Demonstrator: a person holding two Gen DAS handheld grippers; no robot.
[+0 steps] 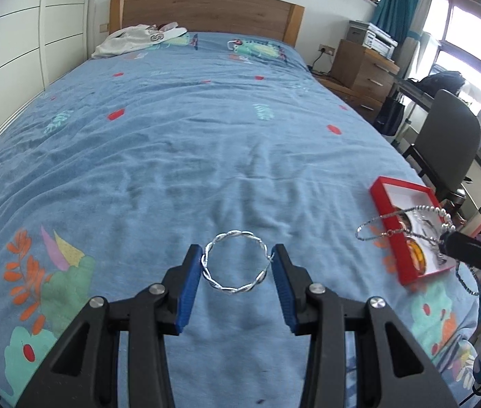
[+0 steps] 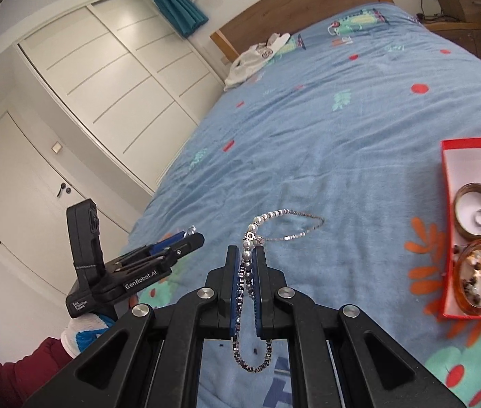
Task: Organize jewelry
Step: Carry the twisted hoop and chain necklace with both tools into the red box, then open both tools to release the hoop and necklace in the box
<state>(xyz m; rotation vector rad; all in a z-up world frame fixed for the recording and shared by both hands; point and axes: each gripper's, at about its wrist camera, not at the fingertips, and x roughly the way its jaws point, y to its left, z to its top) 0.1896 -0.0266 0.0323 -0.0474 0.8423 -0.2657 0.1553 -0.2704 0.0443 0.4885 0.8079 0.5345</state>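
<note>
My left gripper [image 1: 237,258] holds a twisted silver bangle [image 1: 235,261] between its blue pads, above the blue bedspread; the bangle touches both pads. My right gripper [image 2: 247,255] is shut on a pearl and silver-bead necklace [image 2: 274,227], which loops forward and hangs below the jaws. In the left wrist view the necklace [image 1: 407,216] dangles over the red box [image 1: 407,227]. The red box [image 2: 471,142] has a white inside and holds a brown bangle [image 2: 477,216], a small ring [image 2: 480,218] and an amber bangle [image 2: 478,278] around small beads.
The bed [image 1: 189,129] stretches ahead to a wooden headboard [image 1: 206,10] with white clothes [image 1: 135,39] near it. A chair [image 1: 444,139] and desk stand at the bed's right. White wardrobe doors [image 2: 104,85] line the left side.
</note>
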